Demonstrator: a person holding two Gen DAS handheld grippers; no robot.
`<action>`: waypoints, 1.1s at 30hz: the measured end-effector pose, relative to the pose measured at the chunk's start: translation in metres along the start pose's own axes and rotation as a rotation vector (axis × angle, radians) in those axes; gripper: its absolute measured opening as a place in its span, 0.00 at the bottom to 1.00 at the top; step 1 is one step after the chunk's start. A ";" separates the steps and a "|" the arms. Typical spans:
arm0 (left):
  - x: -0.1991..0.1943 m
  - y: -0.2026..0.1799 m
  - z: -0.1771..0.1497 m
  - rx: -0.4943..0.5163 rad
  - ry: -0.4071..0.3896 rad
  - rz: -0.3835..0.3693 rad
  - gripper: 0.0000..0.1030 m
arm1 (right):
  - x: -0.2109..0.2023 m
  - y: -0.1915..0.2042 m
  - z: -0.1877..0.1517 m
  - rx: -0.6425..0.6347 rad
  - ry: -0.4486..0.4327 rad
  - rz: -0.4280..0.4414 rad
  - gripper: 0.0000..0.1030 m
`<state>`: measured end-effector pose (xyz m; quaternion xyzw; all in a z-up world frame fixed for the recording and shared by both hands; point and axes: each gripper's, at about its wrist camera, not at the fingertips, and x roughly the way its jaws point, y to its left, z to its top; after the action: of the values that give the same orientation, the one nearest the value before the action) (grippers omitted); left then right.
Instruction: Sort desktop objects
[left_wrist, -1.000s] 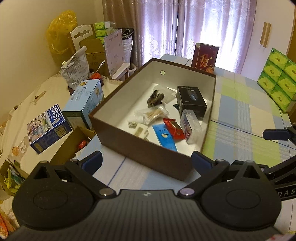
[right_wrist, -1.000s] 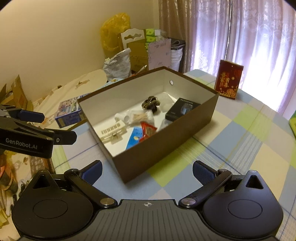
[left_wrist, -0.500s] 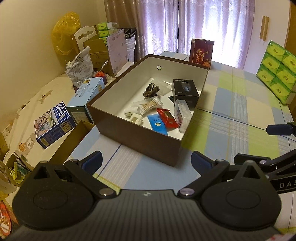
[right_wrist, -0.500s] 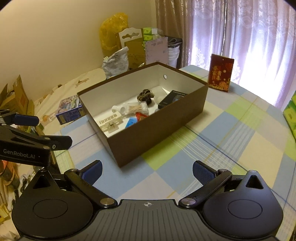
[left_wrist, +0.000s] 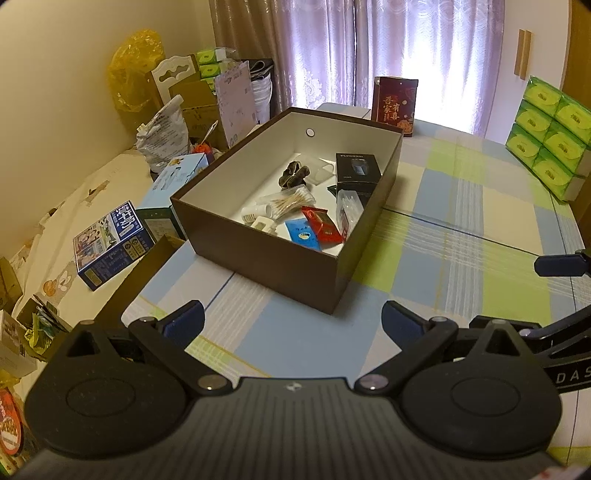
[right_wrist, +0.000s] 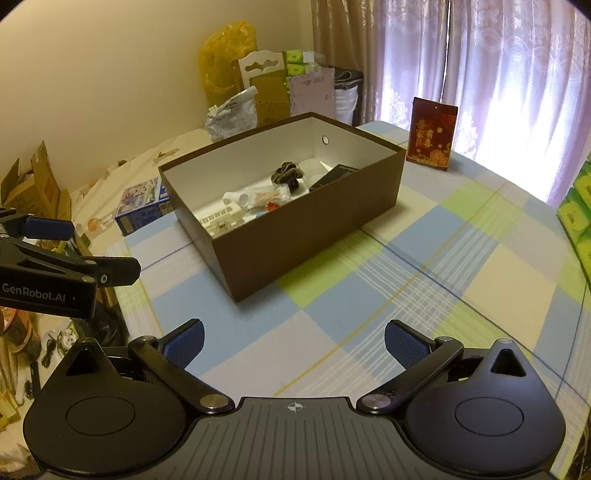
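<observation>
Both grippers, left (left_wrist: 291, 317) and right (right_wrist: 293, 338), hang empty, jaws apart; box (left_wrist: 266, 254) ahead looks filled, so sorting seems finished.

Place: a lived-in room of a home, used partly for storage.
Window: floor-length purple sheer curtains (left_wrist: 388, 51) with daylight behind them.
Worktop: covered with a checked cloth (right_wrist: 424, 266) in blue, green and cream.
Festive item: a red gift box (right_wrist: 432, 133) with gold Chinese characters stands upright near the window.
Supplies: green tissue packs (left_wrist: 550, 140) stacked at the worktop's edge.
Clutter: cardboard boxes (left_wrist: 192, 99), a yellow plastic bag (left_wrist: 133, 70) and printed product cartons (left_wrist: 110, 243) crowd the wall side.
</observation>
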<state>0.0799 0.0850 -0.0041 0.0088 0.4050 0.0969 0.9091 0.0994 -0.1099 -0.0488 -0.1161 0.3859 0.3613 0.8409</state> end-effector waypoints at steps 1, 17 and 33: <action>-0.001 -0.001 -0.002 -0.002 0.000 0.000 0.98 | -0.002 0.000 -0.002 -0.002 0.000 0.000 0.98; -0.014 -0.015 -0.019 -0.017 0.000 0.007 0.98 | -0.018 -0.003 -0.023 -0.019 0.009 0.001 0.98; -0.021 -0.024 -0.025 -0.033 0.004 0.032 0.98 | -0.022 -0.009 -0.030 -0.020 0.018 0.017 0.98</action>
<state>0.0513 0.0564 -0.0076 -0.0001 0.4048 0.1181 0.9067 0.0792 -0.1417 -0.0536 -0.1244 0.3907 0.3711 0.8332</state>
